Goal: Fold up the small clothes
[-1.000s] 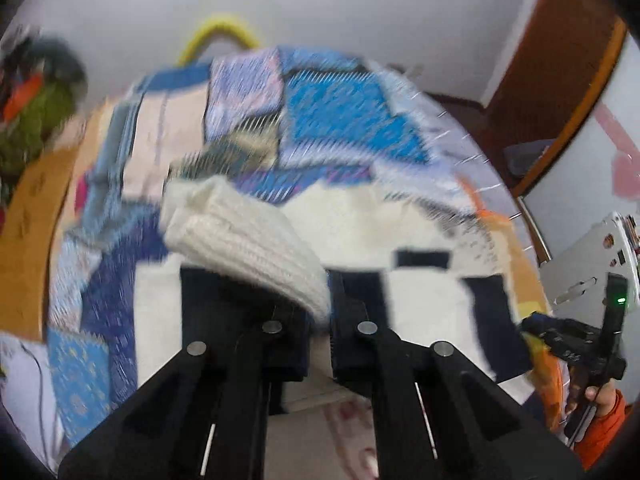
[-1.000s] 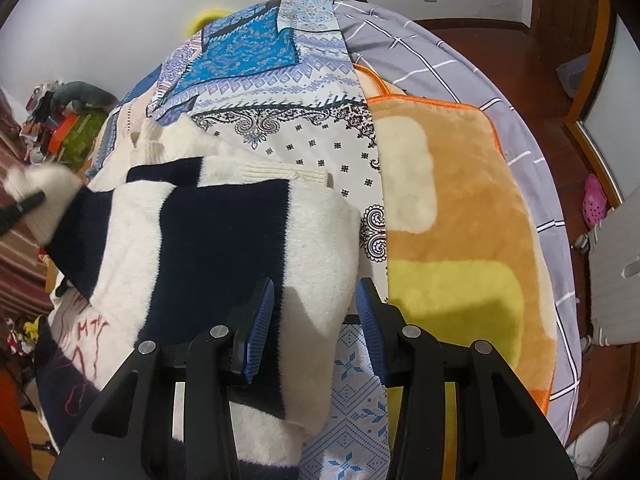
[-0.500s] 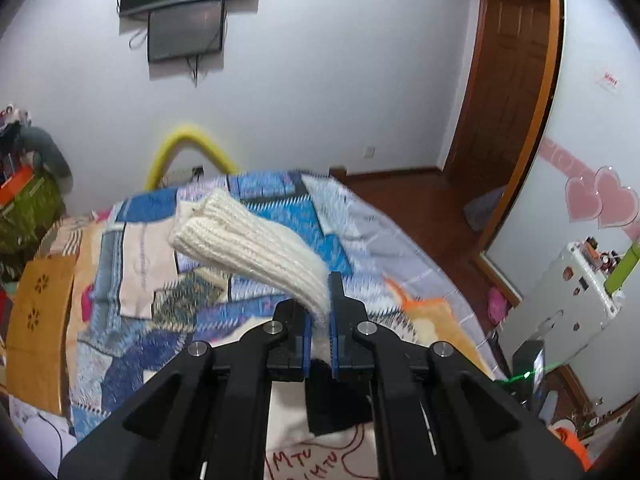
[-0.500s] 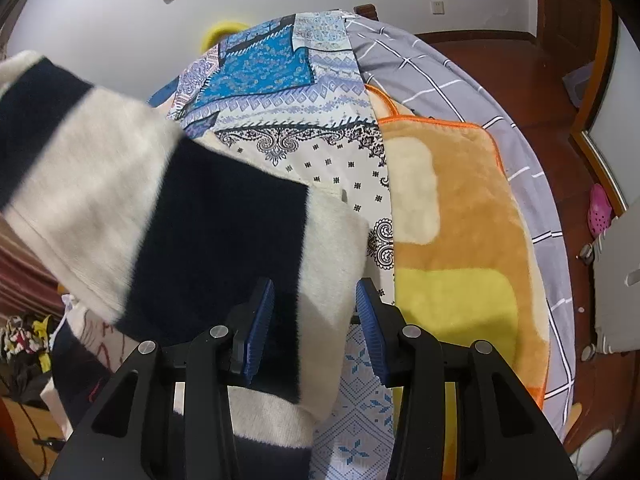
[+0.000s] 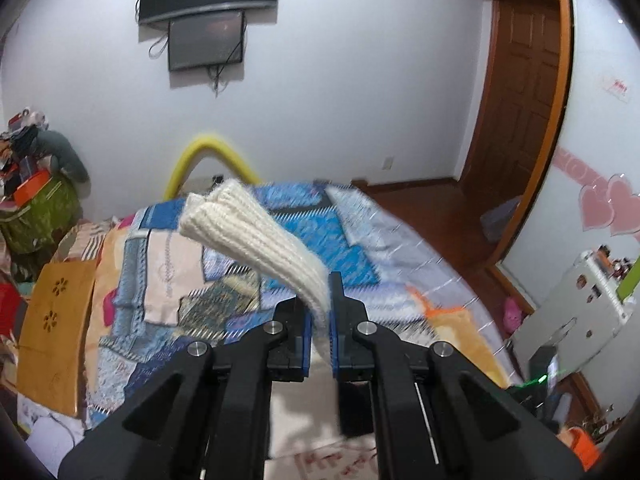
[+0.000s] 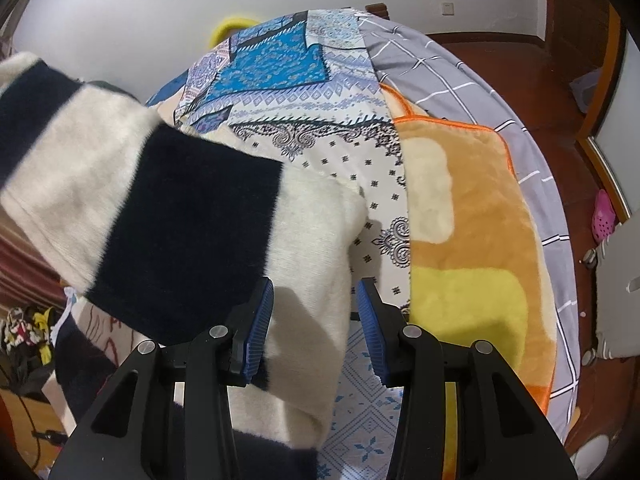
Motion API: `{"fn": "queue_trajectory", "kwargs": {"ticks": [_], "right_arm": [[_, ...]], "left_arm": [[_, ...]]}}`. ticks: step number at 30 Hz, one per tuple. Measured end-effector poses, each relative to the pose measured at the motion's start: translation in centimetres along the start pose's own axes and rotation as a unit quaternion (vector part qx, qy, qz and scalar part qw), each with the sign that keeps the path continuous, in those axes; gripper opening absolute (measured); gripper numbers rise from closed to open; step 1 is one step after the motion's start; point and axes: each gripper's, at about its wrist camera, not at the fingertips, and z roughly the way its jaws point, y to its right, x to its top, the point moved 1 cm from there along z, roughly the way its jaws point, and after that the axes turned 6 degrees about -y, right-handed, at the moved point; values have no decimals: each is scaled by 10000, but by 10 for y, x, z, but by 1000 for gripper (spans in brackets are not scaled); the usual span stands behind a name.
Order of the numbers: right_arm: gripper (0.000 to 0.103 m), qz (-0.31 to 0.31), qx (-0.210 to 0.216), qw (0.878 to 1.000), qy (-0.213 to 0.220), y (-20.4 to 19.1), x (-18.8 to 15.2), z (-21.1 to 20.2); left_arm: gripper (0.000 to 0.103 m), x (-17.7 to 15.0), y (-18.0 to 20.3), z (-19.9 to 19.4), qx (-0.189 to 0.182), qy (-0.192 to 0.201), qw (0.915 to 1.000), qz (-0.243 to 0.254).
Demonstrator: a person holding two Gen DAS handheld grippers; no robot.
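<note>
Above the patchwork bedspread (image 5: 280, 240), the left gripper (image 5: 320, 312) pinches the ribbed cuff (image 5: 248, 232); the right gripper (image 6: 316, 320) stands part-open astride the striped sweater (image 6: 180, 220), folding unfinished.

My left gripper (image 5: 320, 312) is matt black plastic with ribbed blue rubbery pads and bright metal pins, as is my right gripper (image 6: 316, 320). The cuff (image 5: 248, 236) is chunky cream rib-knit, coarse. The striped sweater (image 6: 180, 216) is fuzzy, soft navy-and-cream knit. The patchwork bedspread (image 6: 304, 92) looks smooth printed cotton; the orange blanket (image 6: 460, 240) is plush fleece. The door (image 5: 520, 92) is glossy varnished wood
</note>
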Motion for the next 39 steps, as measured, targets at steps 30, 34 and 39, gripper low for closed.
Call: {"fn": "queue_trajectory", "kwargs": {"ticks": [30,34,39], "right_arm": [[53,-186,-618,9974,-328,-20,5,27],[58,-91,-626,9976,-298,-15,9,27],[58,40,-575,9977,-360,-6,14,34]], "left_arm": [[40,-186,-155,119,567,-2476,9647,-695],[55,-188,-174,117,629,-2464,9626,-934],[57,-192,-190,129,440,-2683,9549,-1194]]}}
